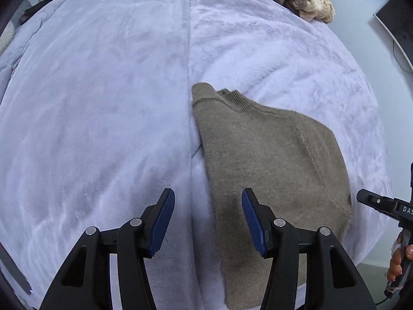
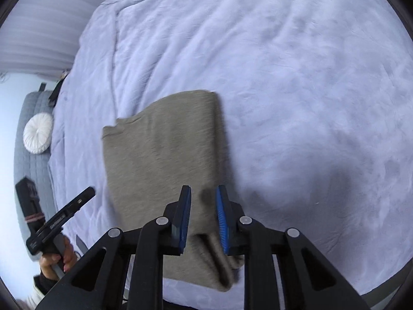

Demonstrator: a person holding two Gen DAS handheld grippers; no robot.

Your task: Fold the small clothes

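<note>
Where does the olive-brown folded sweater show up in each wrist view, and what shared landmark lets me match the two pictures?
Left wrist view: the sweater lies right of centre, collar at the top, lower part running under the left gripper.
Right wrist view: the sweater sits centre-left, its near edge between the open fingers of the right gripper.
Shared landmark: the lavender plush blanket beneath it.

The olive-brown knit sweater lies folded flat on the bed, ribbed collar at the far end, near edge bunched up a bit.
</note>
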